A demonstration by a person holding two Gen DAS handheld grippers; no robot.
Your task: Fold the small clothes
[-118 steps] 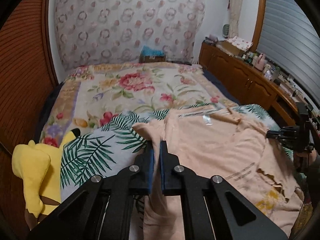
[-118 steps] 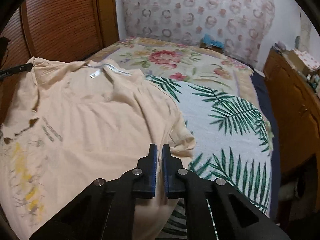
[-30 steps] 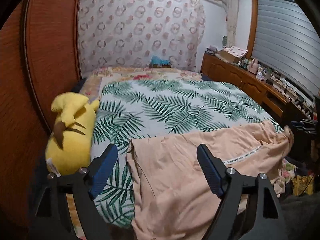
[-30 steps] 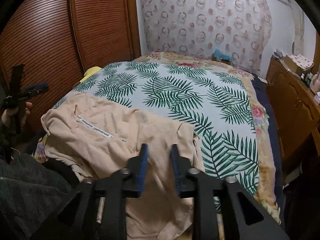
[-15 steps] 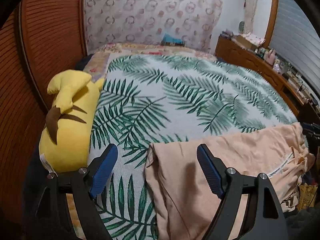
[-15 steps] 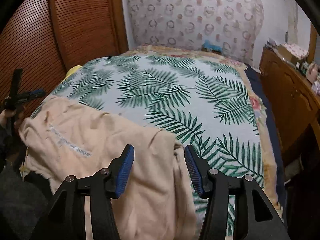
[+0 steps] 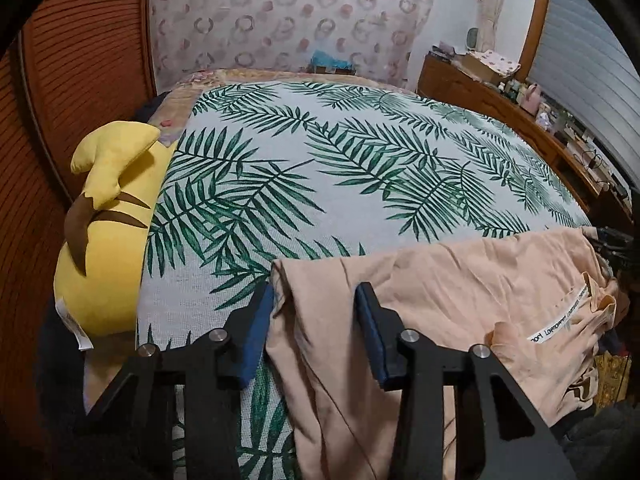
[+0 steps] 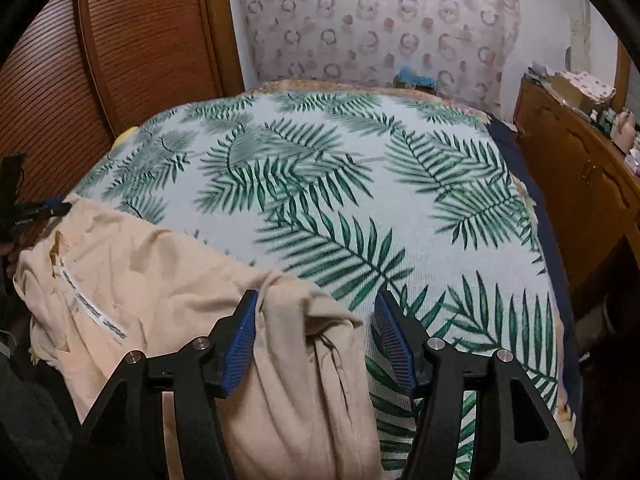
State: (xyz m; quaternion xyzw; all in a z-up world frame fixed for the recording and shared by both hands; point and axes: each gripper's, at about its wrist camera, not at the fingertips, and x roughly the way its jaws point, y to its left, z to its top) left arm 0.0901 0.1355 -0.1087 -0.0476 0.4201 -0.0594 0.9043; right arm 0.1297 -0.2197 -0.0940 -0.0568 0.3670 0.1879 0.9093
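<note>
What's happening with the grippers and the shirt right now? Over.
Left gripper closing, right gripper opening, neither clamped. Peach shirt bunched at blanket near edge, its corners between the jaws. Yellow plush beside it, clear.

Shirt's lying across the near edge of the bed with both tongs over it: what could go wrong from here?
1. Much of the peach shirt drapes over the bed edge, so it may slide off.
2. The left tongs, just closing, straddle a bunched corner and may pinch several layers.
3. The right tongs, just opening, straddle crumpled folds that could set a crooked crease.
</note>
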